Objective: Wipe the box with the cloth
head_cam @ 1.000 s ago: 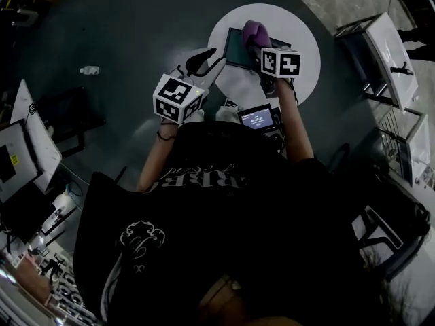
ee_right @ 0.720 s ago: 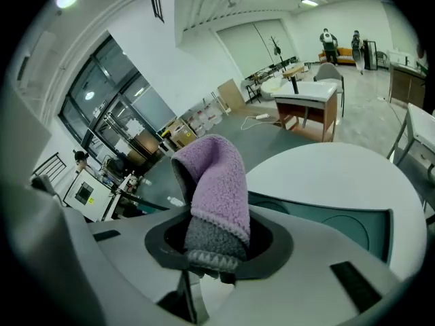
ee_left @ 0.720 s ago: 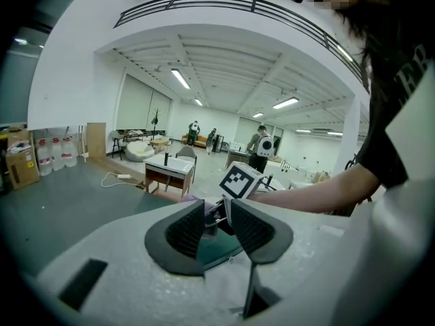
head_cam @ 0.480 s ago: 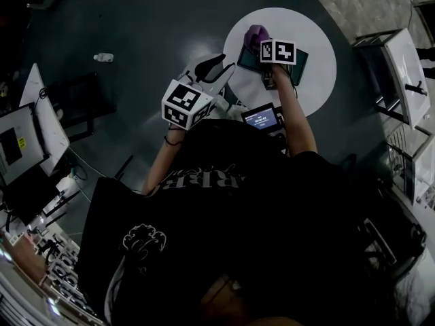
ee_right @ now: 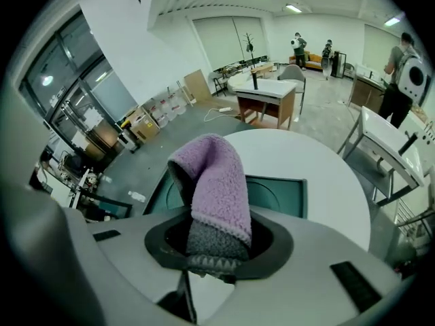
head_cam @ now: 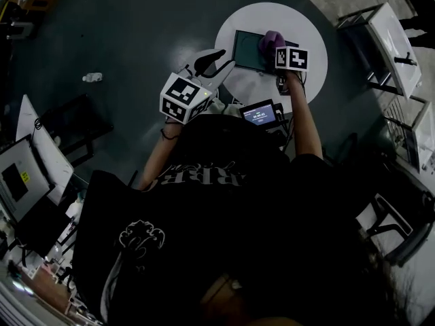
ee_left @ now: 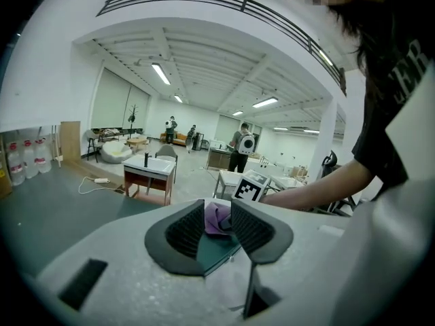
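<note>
Purple fleecy cloth [ee_right: 214, 182] clenched in right gripper [ee_right: 212, 246] over flat teal box [ee_right: 275, 194]; left gripper [ee_left: 217, 228] gapes empty

A round white table [head_cam: 299, 26]; perhaps a bottle [head_cam: 92, 77] on the floor [head_cam: 136, 19].

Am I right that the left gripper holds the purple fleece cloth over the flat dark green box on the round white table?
No, the right gripper holds the purple fleece cloth, as the right gripper view shows; the rest is right.
</note>
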Action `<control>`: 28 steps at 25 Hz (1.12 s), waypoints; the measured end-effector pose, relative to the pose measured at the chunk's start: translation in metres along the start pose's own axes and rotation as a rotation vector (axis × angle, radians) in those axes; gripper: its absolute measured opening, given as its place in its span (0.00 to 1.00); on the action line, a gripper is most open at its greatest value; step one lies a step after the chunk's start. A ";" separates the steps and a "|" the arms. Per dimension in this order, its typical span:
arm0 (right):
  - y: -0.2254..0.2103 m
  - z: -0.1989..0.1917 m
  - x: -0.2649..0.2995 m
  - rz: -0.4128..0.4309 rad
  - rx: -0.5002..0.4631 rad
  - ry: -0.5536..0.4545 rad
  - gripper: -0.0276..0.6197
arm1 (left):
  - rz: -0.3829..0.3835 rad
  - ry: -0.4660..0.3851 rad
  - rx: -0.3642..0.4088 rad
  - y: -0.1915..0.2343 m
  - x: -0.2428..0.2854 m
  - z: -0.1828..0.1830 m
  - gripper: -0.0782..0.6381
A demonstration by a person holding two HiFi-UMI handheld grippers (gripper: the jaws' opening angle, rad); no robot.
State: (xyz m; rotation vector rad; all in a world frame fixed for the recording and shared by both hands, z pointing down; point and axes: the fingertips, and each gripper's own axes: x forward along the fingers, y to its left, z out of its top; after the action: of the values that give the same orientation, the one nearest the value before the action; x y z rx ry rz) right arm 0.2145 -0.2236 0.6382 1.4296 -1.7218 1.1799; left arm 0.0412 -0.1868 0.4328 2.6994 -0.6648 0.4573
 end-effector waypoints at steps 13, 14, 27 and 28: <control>-0.076 -0.038 -0.052 -0.208 0.122 0.008 0.22 | -0.137 0.014 0.059 -0.004 0.017 0.005 0.29; -0.072 -0.037 -0.055 -0.205 0.121 0.005 0.22 | -0.140 0.015 0.059 -0.004 0.016 0.005 0.29; 0.098 -0.019 -0.035 0.204 -0.176 0.081 0.22 | -0.108 0.004 0.029 0.014 0.007 0.002 0.29; 0.105 -0.024 -0.029 0.218 -0.198 0.108 0.22 | -0.103 0.004 0.025 0.014 0.006 0.001 0.29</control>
State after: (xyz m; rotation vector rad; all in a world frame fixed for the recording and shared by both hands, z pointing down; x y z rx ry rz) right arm 0.1179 -0.1868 0.5968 1.0643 -1.8951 1.1389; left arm 0.0394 -0.2018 0.4371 2.7393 -0.5189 0.4470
